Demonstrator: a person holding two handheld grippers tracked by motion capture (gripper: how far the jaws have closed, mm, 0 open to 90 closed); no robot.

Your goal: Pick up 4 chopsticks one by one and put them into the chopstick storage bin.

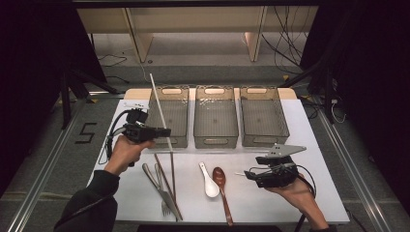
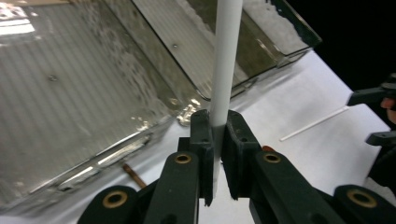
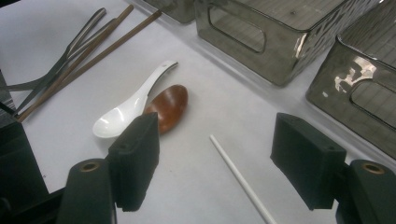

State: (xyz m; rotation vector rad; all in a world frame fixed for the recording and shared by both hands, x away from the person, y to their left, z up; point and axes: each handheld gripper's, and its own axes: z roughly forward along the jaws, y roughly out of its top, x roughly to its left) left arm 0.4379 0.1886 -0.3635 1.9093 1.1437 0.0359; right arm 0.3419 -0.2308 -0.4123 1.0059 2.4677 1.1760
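The left claw (image 1: 167, 132) is clamped on one white chopstick (image 1: 159, 106) above the left basket (image 1: 180, 140), while the right claw (image 3: 215, 161), jaws apart, has the second white chopstick (image 3: 238, 175) to lift from the worktop (image 1: 290, 203).

1. The desk (image 1: 309, 145) has a white top.
2. Three grey bins (image 1: 215, 123) stand in a row along its far side.
3. Nearer lie forks (image 1: 162, 191), brown chopsticks (image 1: 172, 176), a white spoon (image 1: 209, 181), a brown spoon (image 1: 221, 186) and a white chopstick (image 3: 238, 179).
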